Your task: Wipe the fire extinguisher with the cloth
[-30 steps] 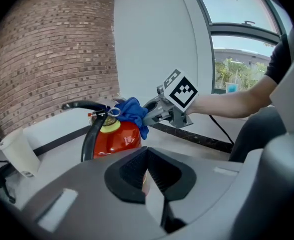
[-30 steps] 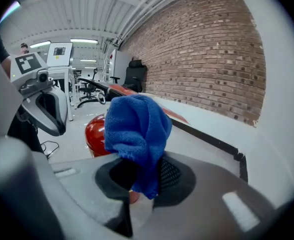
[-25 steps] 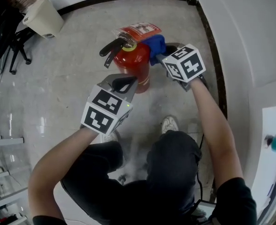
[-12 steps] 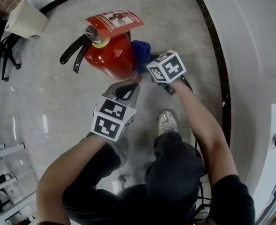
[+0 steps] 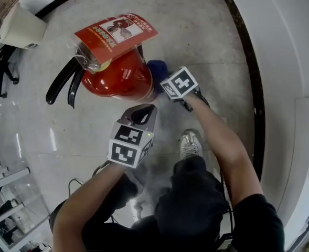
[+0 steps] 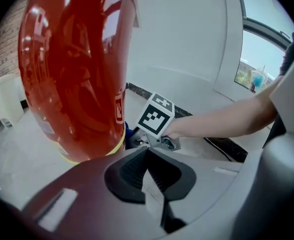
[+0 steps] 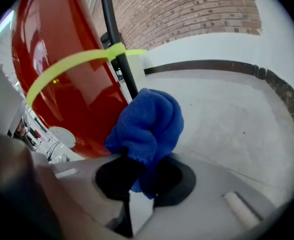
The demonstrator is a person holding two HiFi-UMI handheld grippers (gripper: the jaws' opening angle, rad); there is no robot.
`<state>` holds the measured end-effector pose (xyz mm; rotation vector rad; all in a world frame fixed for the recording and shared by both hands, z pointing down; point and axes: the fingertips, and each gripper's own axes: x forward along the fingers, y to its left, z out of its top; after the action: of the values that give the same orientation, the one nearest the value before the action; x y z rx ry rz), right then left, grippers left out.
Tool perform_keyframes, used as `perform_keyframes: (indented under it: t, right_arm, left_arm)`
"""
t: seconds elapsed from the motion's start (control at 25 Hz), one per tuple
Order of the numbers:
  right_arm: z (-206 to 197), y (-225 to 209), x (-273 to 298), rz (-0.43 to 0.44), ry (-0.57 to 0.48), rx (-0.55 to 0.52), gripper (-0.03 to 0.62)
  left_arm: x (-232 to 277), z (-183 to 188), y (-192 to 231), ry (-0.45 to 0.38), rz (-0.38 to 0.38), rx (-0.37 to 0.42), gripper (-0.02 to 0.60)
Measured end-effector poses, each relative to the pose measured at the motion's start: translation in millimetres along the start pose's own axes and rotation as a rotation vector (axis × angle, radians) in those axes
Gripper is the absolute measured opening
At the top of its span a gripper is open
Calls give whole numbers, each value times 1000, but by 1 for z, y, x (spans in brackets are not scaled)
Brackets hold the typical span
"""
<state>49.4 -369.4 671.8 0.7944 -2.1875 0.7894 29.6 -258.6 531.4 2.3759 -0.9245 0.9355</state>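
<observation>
Pale grey polished floor (image 5: 206, 35) is stretching out to a white wall with a dark skirting line. On it, the right gripper (image 7: 139, 176) is clenching a bunched blue cloth (image 7: 149, 124) between its jaws. The wad is meeting the lower flank of the red fire extinguisher (image 5: 117, 77), beside its black hose (image 7: 114, 39) and yellow band (image 7: 72, 61). The left gripper (image 6: 147, 171) is sitting pinched together on nothing, hovering close to the cylinder. The extinguisher is standing upright on the floor, a red tag (image 5: 115, 30) hanging at its neck. Wiping is looking under way, not finished: one side is getting the cloth, while the handle, top and far side are probably waiting.
</observation>
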Motion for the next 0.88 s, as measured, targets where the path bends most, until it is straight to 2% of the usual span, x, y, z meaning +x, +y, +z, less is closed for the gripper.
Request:
perform_keyframes:
  t: [0.24,0.36,0.48,0.68,0.88]
  right_arm:
    - [-30,-6,24,-19,84,50,63]
    - [-50,0,29,0,124,89,63]
    - [-56,8,26,30,117,152,63]
    - [-35,28,-3,78,29,196,63]
    - [23,47,-65,95,-135,122,63]
  left_arm:
    - [5,-14,6,6,-13,-45,5]
    - [3,-17,7,6,-17,-51,5]
    - [-4,-14,9,-4,-13,-46,5]
    - [-21,-6,7,-20,0,-23,5]
    - [-44,14,12,-60,31,14,5]
